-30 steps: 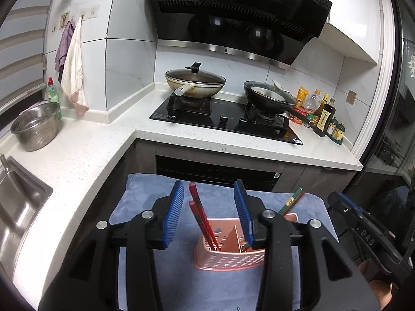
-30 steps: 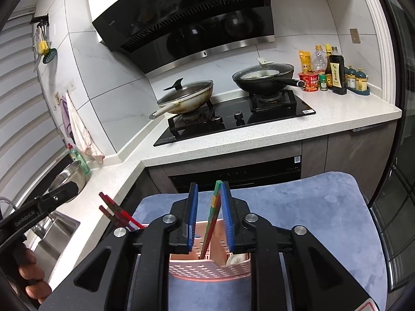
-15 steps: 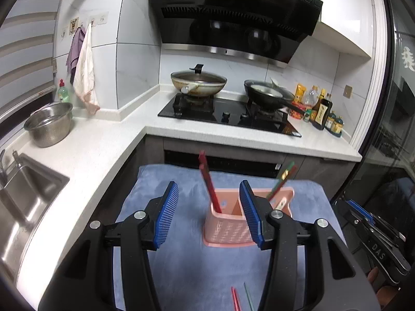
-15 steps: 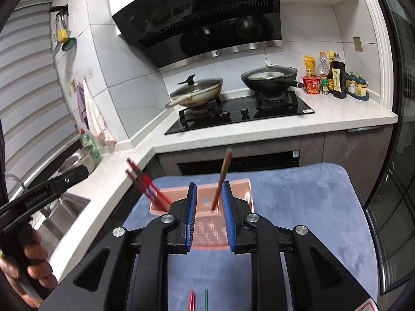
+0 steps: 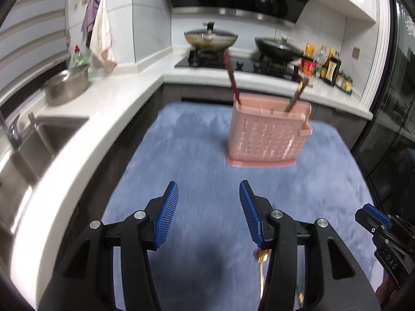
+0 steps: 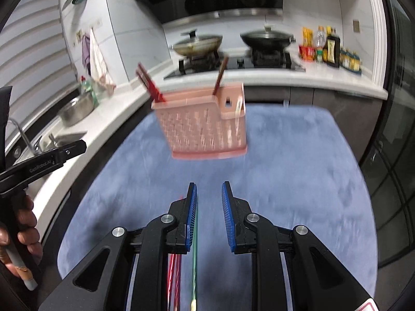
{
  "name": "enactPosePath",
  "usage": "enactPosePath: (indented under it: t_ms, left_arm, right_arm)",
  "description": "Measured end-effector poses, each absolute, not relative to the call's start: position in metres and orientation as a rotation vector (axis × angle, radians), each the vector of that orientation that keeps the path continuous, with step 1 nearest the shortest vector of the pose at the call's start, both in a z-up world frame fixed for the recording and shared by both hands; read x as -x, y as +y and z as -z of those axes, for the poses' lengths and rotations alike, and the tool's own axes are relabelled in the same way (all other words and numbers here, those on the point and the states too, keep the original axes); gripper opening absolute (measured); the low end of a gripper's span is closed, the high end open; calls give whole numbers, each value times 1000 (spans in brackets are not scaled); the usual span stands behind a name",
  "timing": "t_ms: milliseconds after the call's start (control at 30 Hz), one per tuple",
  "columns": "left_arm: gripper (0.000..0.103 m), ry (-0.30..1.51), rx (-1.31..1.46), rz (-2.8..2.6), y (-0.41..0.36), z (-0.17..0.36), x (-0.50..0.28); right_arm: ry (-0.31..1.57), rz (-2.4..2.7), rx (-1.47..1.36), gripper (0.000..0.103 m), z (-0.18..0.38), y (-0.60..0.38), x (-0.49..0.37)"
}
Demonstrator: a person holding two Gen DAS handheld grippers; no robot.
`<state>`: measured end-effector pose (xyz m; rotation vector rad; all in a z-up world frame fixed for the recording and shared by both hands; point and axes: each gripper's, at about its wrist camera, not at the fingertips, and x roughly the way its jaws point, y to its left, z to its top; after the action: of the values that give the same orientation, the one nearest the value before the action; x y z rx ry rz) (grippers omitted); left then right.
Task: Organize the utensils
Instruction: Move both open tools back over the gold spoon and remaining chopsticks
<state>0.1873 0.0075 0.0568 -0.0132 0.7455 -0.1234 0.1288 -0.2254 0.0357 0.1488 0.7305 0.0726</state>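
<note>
On the blue mat, close to the cameras, both grippers are hanging with nothing between their pads: the left gripper is spread wide, the right gripper is parted only a little. Both have pulled back since half a second ago, so the pink utensil basket is now standing farther off, at 12 o'clock. Red chopsticks are leaning in its left compartment. Only the left view is showing a gold spoon at 5 o'clock; only the right view is showing a green chopstick and red chopsticks on the mat at 6 o'clock.
</note>
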Motion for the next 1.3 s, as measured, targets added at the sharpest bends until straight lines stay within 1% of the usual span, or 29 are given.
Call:
enactPosePath:
  t_ms: [167, 400, 633, 1133, 1300]
  left_arm:
    - [47, 819, 12, 126, 15, -20, -160]
    - [47, 891, -27, 141, 7, 18, -130]
    - [47, 961, -31, 159, -1, 47, -114]
    - [47, 1011, -34, 172, -7, 68, -99]
    - [51, 1022, -37, 178, -9, 72, -99]
  right_arm:
    - [794, -66, -139, 21, -4, -216, -103]
    - [887, -64, -149, 21, 38, -201, -76]
    - [932, -70, -154, 21, 62, -193, -63]
    - [981, -80, -160, 21, 86, -189, -56]
    - [986, -80, -161, 20, 88, -188, -58]
